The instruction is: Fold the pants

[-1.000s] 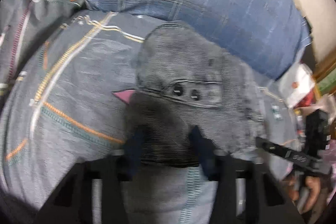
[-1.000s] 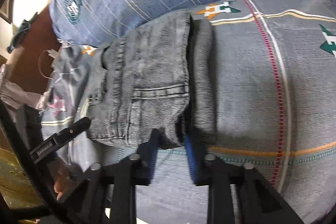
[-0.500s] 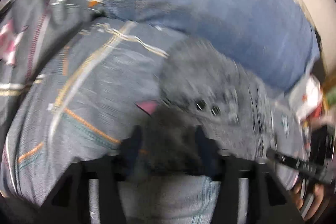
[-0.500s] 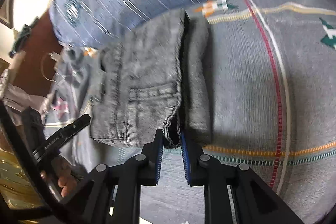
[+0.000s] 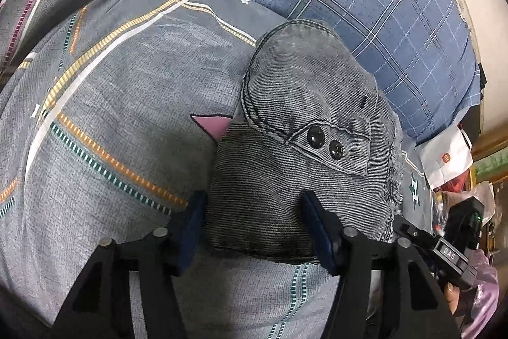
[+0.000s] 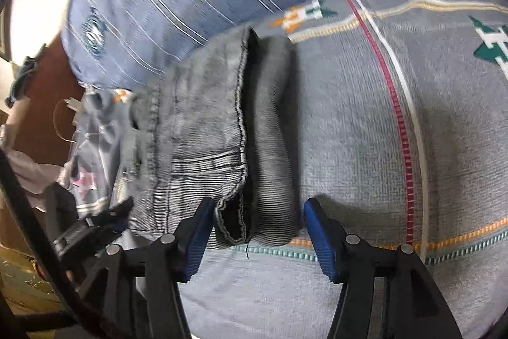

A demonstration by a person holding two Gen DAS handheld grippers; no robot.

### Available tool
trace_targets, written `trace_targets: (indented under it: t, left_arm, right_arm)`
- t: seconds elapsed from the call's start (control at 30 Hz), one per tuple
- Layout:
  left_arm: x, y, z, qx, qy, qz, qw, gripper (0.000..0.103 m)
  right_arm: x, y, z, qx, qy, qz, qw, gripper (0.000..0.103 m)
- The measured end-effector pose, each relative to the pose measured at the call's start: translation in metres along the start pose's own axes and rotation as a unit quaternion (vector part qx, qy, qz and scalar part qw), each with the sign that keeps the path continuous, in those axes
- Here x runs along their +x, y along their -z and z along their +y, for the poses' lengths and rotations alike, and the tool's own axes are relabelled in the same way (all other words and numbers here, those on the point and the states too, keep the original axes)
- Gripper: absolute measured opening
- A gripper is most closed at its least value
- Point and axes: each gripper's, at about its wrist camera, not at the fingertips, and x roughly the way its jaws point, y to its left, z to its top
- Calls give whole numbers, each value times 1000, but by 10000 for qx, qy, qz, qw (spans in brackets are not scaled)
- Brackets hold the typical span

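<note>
The left gripper (image 5: pixel 254 227) has just let go: a second ago its pads pinched the near edge of the pants (image 5: pixel 304 154), and now the jaws stand wide, with the folded bundle between them but no pad visibly pressing. The right gripper (image 6: pixel 255 231) has done the same — its jaws, nearly shut on the cuff edge a moment back, have just been opening and now sit wide apart, the cuff end (image 6: pixel 235 221) loose between them. The pants lie in a compact grey stack on the bedspread (image 5: pixel 104 148), just in front of the blue plaid pillow (image 5: pixel 349 5). Both releases together suggest the last fold is laid down and the task is at or near its end; what remains, most likely, is backing the tools away without dragging the cloth.

The left view shows what the right cannot: the waistband flap with its two dark buttons (image 5: pixel 324 142), a pink tag (image 5: pixel 212 126) poking out from under the stack, and the right gripper's body off to the side. The right view — somewhat blurred — shows the layered side of the fold, the dark gap between layers and the stitched hem, plus a red stripe (image 6: pixel 400 132) on the bedspread.
</note>
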Motion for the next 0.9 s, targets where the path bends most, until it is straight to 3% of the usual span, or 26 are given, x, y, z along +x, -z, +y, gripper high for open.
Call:
trace_targets:
  t: [0.07,0.1,0.2,0.33,0.43,0.53,0.63,0.73,0.8,0.83,0.9]
  left_arm:
    - [0,-1,0,-2,-59,-26,10000,49]
    - [-4,-1,3,2,-59,-34,10000,47]
    - [-19,-3,2,89,82,-278,9995,42]
    - [-1,-3,12,-80,-53,52,9999,43]
    - [-13,-4,12,-150,164,-83,9997,43]
    - [-10,-6,15,-52,5,18,10000,45]
    - [-15,-9,18,-223,127,37,9997,48]
    - [-42,-18,18,-258,-115,-147,9995,49]
    - [-61,-33,13,-255,40,-311,9992,56]
    - [-67,-43,9,-255,129,-331,9990,67]
    - [-73,-67,2,-204,126,-349,9991,71]
  right_arm:
    - [-1,0,-2,77,-77,-34,9999,59]
    - [-2,0,-1,50,-124,-64,9999,45]
    - [-13,1,5,-91,-170,-182,9996,28]
    - [-8,1,4,-46,-42,-58,10000,28]
    - [-13,2,6,-28,-102,-134,9999,28]
    - [-15,5,2,-72,-91,-154,9998,28]
    - [-15,9,3,-102,-22,-123,9999,35]
    - [-35,2,8,-118,-253,-330,9991,39]
    - [-51,-5,16,-215,-434,-497,9976,69]
    - [-55,-10,20,-256,-508,-522,9970,71]
    - [-60,-28,30,-312,-676,-526,9958,71]
